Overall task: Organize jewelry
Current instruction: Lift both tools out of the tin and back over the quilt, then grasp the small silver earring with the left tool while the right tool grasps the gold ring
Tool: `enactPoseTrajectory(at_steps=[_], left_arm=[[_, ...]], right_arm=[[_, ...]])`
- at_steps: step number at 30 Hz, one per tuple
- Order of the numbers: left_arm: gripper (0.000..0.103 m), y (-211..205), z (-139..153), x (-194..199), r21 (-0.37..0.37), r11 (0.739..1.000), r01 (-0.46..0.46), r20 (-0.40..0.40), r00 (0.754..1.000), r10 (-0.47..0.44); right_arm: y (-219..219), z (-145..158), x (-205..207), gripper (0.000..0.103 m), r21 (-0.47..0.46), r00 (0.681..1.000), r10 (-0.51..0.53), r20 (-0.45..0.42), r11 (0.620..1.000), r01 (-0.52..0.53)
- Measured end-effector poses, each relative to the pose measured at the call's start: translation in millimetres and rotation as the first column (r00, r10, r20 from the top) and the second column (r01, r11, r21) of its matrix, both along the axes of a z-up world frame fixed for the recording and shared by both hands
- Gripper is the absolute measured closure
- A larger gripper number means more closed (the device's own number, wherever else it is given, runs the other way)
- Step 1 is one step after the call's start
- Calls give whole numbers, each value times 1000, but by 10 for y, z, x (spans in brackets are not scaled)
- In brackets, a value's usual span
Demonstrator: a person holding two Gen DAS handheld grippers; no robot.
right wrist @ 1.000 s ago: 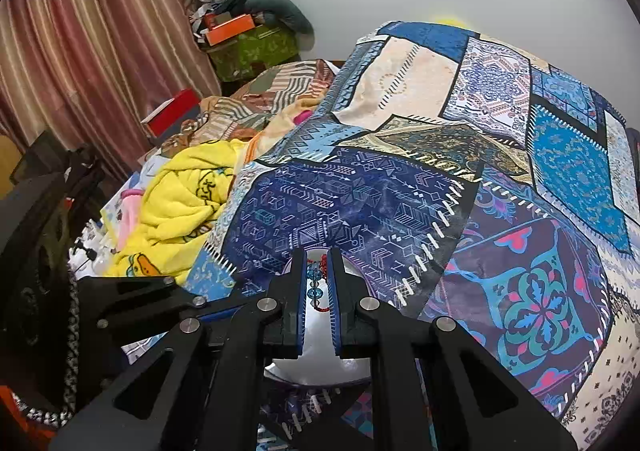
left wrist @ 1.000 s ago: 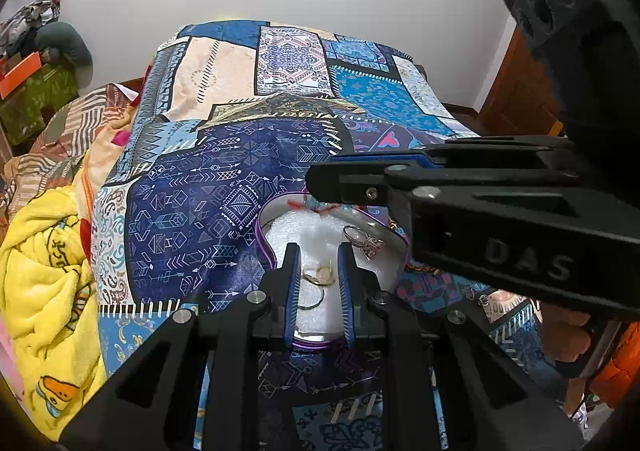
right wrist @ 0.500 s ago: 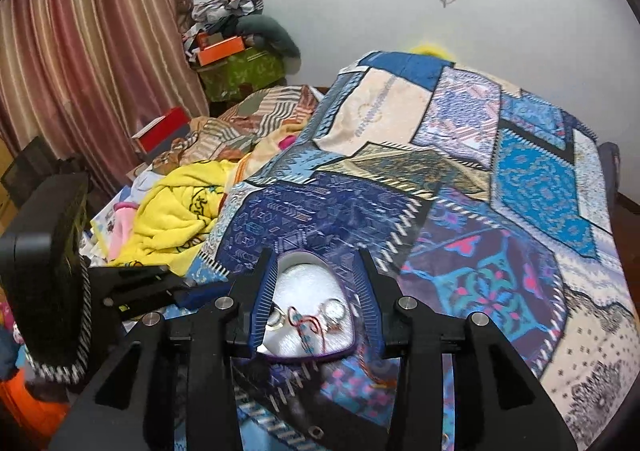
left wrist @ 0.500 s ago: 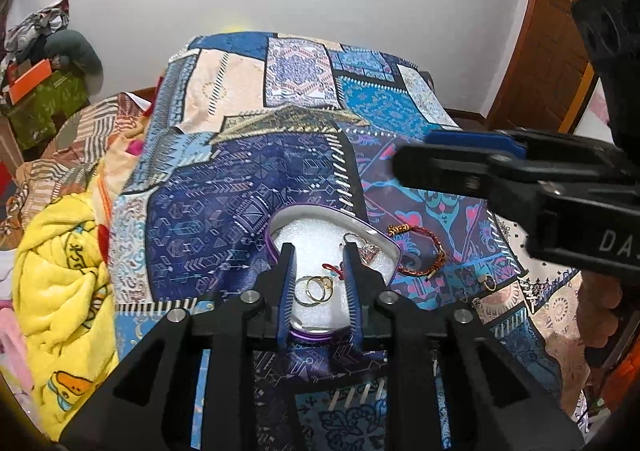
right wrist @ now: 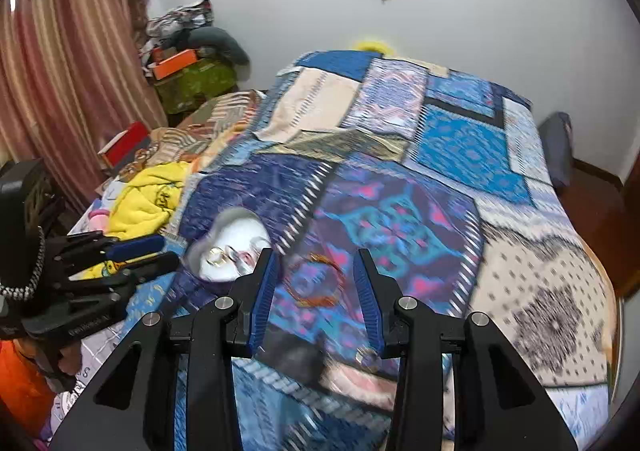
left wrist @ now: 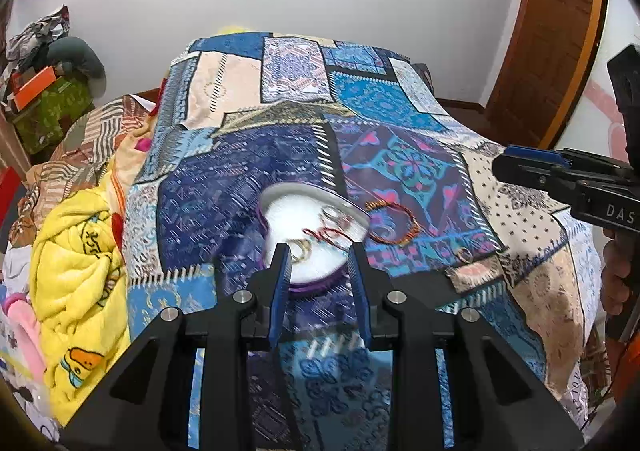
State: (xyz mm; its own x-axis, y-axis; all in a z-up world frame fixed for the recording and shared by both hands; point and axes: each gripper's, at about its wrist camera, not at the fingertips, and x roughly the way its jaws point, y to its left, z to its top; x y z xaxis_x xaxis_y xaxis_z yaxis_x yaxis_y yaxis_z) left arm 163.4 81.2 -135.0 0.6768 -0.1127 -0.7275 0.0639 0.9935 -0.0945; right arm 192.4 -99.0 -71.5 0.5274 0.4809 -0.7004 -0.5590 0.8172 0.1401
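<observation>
Jewelry tray (left wrist: 308, 211), heart-shaped on the bed (left wrist: 400, 171), holds rings and a red cord piece; we count the beaded bracelet (right wrist: 316, 279) and one ring (left wrist: 464, 254) left on the quilt, left tongs (left wrist: 318, 271) and right tongs (right wrist: 316, 291) both spread, empty.

The left tongs (left wrist: 319, 269) stood with their blue-padded fingers (left wrist: 279, 283) spread apart and nothing between them, pointing forward and slightly down. The right tongs (right wrist: 316, 283) were likewise parted wide and held nothing. In the left wrist view the right tongs (left wrist: 532, 167) reached in from the right edge, a hand (left wrist: 618, 279) gripping the handle below. In the right wrist view the left tongs (right wrist: 136, 251) came in from the left edge
</observation>
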Motion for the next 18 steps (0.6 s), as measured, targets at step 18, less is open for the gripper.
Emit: enactPoseTrajectory(at_steps=[18], left_arm=[[74,-625,-469,-42,-40,994,104,-159,981,-109]], right_arm=[[-757,-346,-187,67,-28,986,-132,-103,991,130]])
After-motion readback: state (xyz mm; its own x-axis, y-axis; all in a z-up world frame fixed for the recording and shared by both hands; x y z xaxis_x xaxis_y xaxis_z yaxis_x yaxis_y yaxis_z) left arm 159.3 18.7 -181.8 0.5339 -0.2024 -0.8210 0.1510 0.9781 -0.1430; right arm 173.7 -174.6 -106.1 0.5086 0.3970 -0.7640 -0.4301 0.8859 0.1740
